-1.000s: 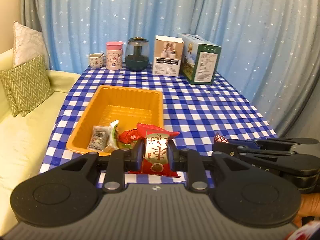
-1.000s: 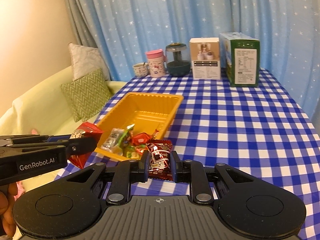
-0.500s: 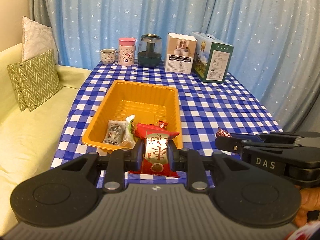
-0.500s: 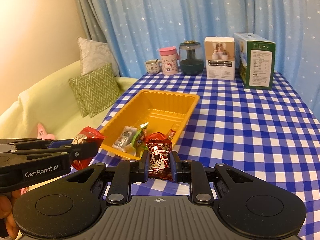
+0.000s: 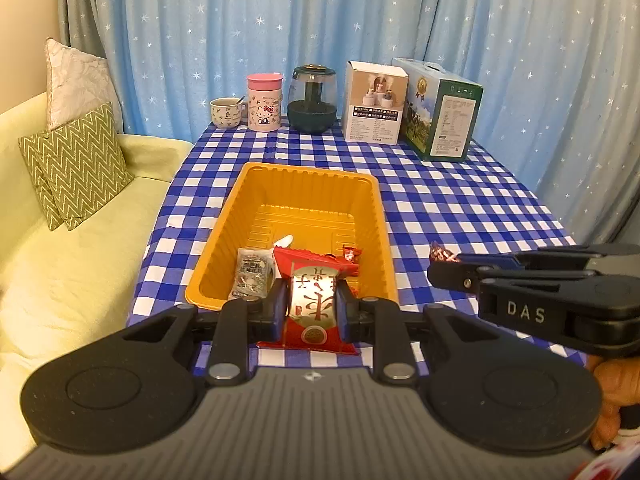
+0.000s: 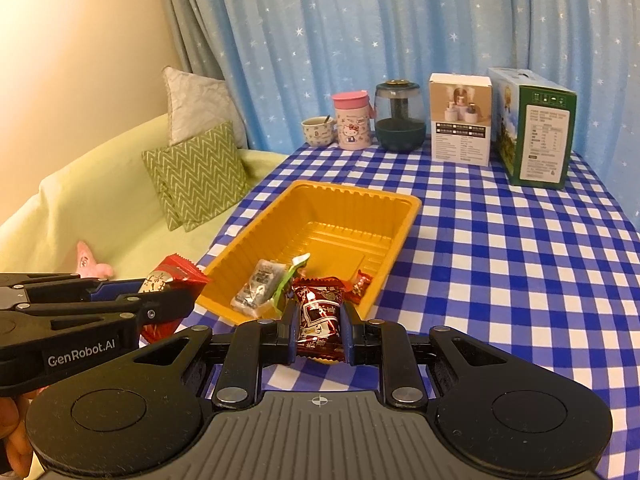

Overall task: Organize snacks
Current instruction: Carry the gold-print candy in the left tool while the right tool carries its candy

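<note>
An orange plastic tray lies on the blue checked tablecloth. A silver packet, a green-edged packet and a small red candy lie at its near end. My left gripper is shut on a red snack packet with a white label, held over the tray's near edge. My right gripper is shut on a dark red packet, just short of the tray's near right corner. Each gripper shows from the side in the other's view, the left gripper and the right gripper.
At the table's far end stand a small cup, a pink tumbler, a dark glass jar, a white box and a green box. A yellow-green sofa with cushions borders the table's left side.
Both grippers have moved forward toward the tray with their packets still held. The tray and the far objects have shifted right in each view.
</note>
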The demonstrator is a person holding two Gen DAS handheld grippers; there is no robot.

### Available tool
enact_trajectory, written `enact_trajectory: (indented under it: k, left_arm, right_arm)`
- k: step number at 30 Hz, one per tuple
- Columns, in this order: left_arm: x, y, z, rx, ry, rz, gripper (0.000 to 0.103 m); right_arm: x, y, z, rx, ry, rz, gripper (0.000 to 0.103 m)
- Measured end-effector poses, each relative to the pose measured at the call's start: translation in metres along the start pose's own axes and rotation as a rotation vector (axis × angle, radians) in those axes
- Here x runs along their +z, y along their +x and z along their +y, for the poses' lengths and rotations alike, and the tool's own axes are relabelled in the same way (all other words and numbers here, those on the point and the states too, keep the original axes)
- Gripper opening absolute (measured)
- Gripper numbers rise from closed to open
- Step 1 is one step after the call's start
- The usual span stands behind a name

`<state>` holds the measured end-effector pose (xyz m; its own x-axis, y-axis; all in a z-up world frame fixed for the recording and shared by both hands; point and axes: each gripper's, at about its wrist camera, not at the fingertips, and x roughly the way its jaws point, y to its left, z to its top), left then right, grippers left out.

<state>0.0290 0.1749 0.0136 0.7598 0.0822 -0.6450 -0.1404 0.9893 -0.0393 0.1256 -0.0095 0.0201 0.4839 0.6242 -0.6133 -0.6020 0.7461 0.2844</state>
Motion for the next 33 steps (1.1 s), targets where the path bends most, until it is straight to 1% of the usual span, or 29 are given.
enact_trajectory:
  k: [7, 15, 20, 26, 33]
  left_arm:
    - [0.008, 0.015, 0.009, 0.002, 0.011, 0.011, 0.022]
    - [0.024, 0.037, 0.02, -0.007, 0.033, 0.012, 0.022]
    - [0.035, 0.053, 0.029, -0.018, 0.032, 0.014, 0.022]
    - [0.049, 0.078, 0.034, -0.017, 0.064, 0.029, 0.022]
    - [0.061, 0.104, 0.036, -0.026, 0.094, 0.048, 0.022]
  right_arm:
    - [0.01, 0.016, 0.0, -0.001, -0.001, 0.001, 0.022]
    - [0.028, 0.042, -0.005, -0.013, -0.01, 0.003, 0.022]
    - [0.037, 0.059, -0.01, -0.016, -0.013, 0.002, 0.022]
    - [0.047, 0.08, -0.014, -0.017, -0.017, 0.003, 0.022]
    - [0.055, 0.106, -0.022, -0.018, -0.006, 0.025, 0.022]
